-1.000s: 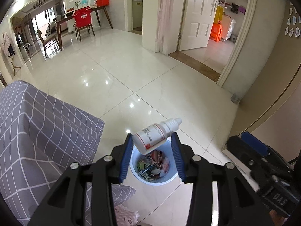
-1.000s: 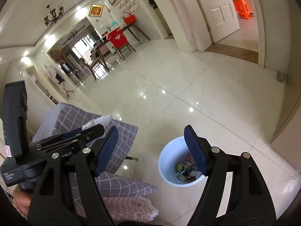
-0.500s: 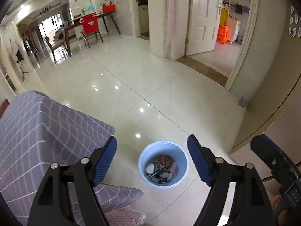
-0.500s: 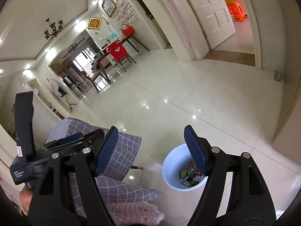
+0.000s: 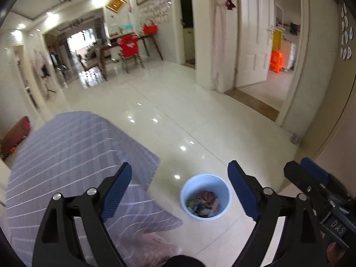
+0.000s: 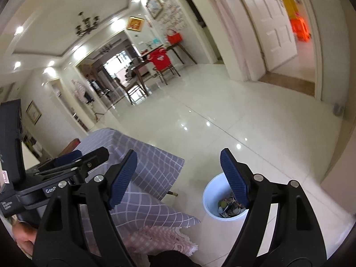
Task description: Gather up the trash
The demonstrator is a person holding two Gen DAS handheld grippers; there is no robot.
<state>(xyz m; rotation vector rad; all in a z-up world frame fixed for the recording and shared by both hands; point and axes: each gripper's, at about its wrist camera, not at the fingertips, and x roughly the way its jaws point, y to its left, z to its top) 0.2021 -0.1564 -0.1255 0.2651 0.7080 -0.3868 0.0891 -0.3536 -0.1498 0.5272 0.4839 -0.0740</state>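
**Both grippers open above the bin**

I am holding my left gripper [image 5: 179,192] with its jaws spread wide, and nothing is sitting between the blue pads [image 5: 115,192]. My right gripper [image 6: 178,178] is gaping just as wide and gripping nothing either. In the left view the right one is poking in at the right edge; in the right view the left one is showing at the left edge, with a hand [image 6: 24,240] under it.

Just below me a pink cloth [image 6: 160,238] is lying against the grey checked cover [image 5: 73,155], which is draping over some piece of furniture to my left.

The bin [image 5: 204,197] is standing on the floor [image 5: 200,115] just beside that cover, framed between my left fingers. It is pale blue, upright, and holding a heap of mixed trash [image 5: 203,203]; the pieces are too small and blurred for me to name, though they are looking like wrappers. From the right view the bin [image 6: 213,191] is sitting partly behind my right-hand pad.

Farther off the glossy tiles are running to a white door [image 5: 253,44] on the right and, well beyond, a table with a red-draped chair [image 5: 129,46].
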